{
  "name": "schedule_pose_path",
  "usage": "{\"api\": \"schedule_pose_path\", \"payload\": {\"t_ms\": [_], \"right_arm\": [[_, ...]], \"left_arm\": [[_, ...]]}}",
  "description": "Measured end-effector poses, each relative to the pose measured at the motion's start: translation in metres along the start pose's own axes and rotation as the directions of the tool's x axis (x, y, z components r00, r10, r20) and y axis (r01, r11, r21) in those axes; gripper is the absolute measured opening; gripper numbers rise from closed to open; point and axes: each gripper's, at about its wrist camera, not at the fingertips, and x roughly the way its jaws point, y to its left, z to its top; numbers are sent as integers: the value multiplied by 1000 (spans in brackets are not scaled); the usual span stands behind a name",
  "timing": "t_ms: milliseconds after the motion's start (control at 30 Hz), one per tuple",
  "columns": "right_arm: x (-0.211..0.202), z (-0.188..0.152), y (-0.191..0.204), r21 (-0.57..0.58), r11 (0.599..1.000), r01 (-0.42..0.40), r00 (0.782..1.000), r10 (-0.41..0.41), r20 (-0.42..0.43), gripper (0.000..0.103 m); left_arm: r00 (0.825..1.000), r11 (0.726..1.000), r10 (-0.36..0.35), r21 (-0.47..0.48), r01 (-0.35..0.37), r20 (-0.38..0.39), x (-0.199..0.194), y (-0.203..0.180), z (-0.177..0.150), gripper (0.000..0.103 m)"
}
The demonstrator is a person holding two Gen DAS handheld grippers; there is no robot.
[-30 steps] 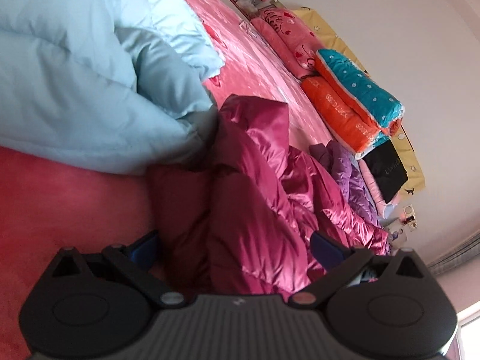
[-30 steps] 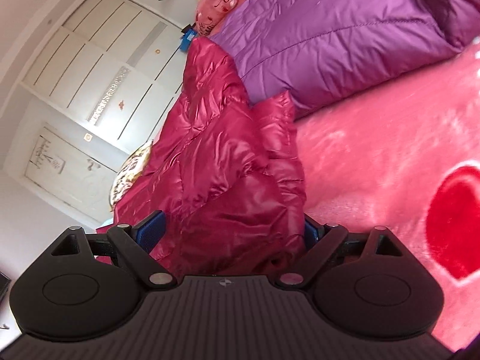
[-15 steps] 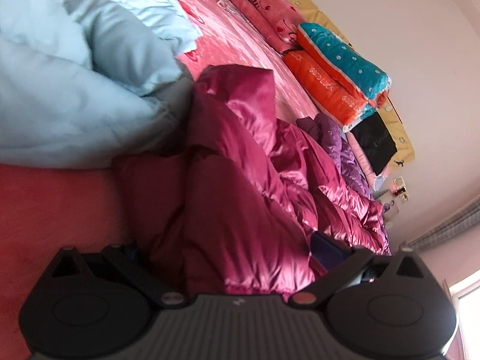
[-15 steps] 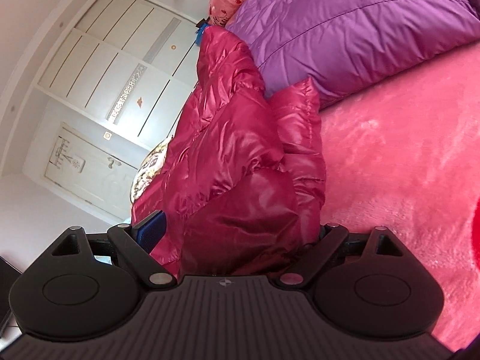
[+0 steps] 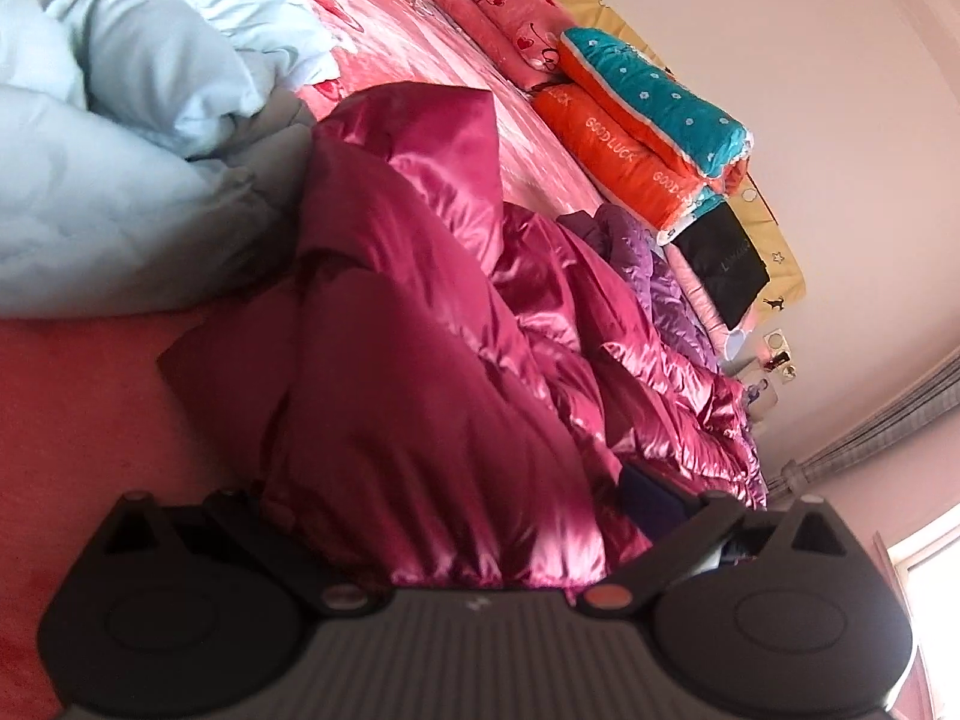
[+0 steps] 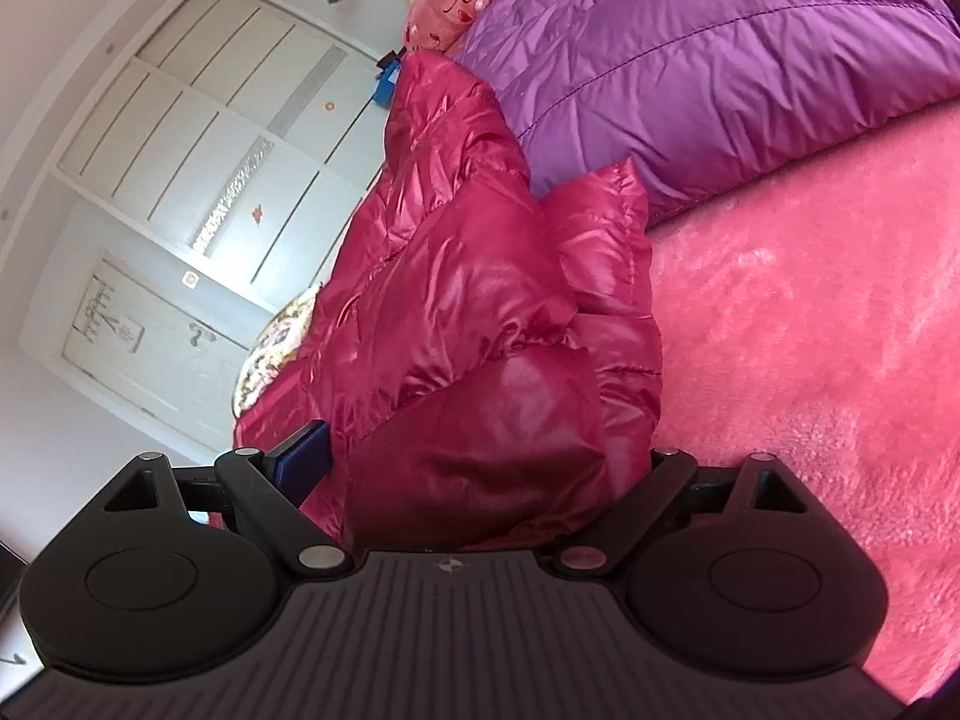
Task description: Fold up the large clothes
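Observation:
A shiny magenta puffer jacket (image 5: 420,312) lies bunched on the pink bed. One end of it bulges between the wide-apart fingers of my left gripper (image 5: 444,492), which stands open; fabric hides the left pad and only the blue right pad (image 5: 651,495) shows. In the right wrist view the other end of the jacket (image 6: 468,300) fills the space between the fingers of my right gripper (image 6: 480,456), also open. Its blue left pad (image 6: 303,459) shows and the right one is covered by cloth.
A pale blue duvet (image 5: 120,138) is heaped left of the jacket. A purple puffer garment (image 6: 708,60) lies beyond it. Folded orange and teal quilts (image 5: 648,126) and pink pillows (image 5: 498,18) line the wall. White wardrobe doors (image 6: 198,138) stand past the bed.
Both grippers have pushed forward onto the jacket, so its fabric now sits deeper between the fingers and covers one pad of each. The finger spacing looks unchanged.

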Motion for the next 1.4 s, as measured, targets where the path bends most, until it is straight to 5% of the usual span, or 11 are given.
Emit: {"api": "schedule_pose_path", "payload": {"t_ms": [133,333,500,700,1100,1400], "right_arm": [[1,1,6,-36,999,27,999,-28,-24,103],[-1,-2,24,-99,990,96,994,-100,-36,102],[-15,-17,41,-125,979,158,987,-160,-5,72],[-38,-44,66,-153,955,253,967,-248,54,58],[-115,-116,105,-188,849,494,868,-467,169,55],[-184,-170,126,-245,779,578,815,-534,224,52]], "left_arm": [[999,1000,29,2,-29,18,2,-3,-2,90],[998,998,33,-50,-30,54,-2,-1,-7,56],[995,998,57,-39,-53,88,-9,-16,-19,40],[989,993,114,29,-117,90,-22,-43,-41,36],[984,978,177,106,-177,8,-55,-82,-108,34],[972,952,233,206,-226,-10,-87,-117,-153,32]]}}
